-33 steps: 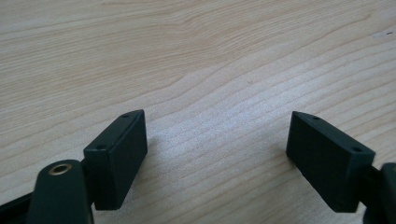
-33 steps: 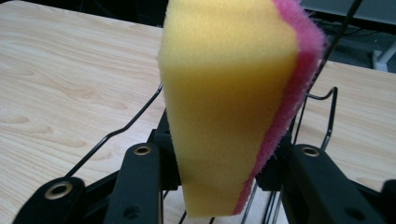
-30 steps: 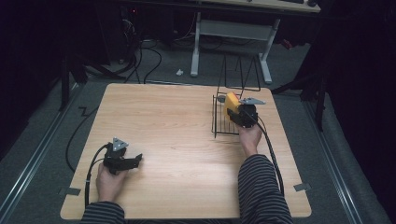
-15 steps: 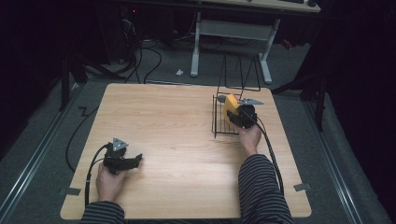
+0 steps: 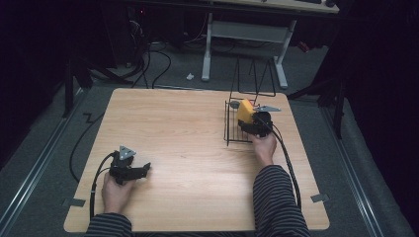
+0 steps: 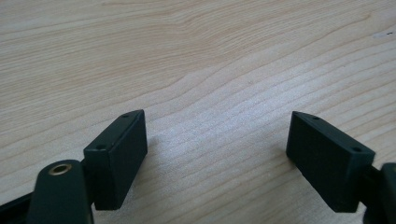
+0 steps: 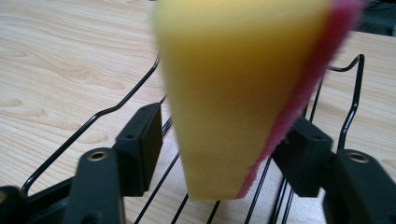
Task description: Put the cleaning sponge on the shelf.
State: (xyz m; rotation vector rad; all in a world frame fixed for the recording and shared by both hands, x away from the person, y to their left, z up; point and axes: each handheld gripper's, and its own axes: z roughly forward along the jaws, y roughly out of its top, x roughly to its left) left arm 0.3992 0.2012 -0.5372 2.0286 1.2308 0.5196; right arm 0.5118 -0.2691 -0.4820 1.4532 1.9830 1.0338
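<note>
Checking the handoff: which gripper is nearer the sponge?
Right. The right gripper has the sponge between its just-opened jaws, over the rack. The left gripper rests far across the table.

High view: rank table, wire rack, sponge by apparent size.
1. Table, by far the largest.
2. Wire rack, at the table's far right.
3. Sponge, yellow, in the rack, part hidden behind the right claw.

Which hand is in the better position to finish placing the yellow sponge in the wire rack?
The right. Its hand-held gripper is at the wire rack, jaws just opened around the sponge. The left hand-held gripper rests far away, open over bare table.
</note>
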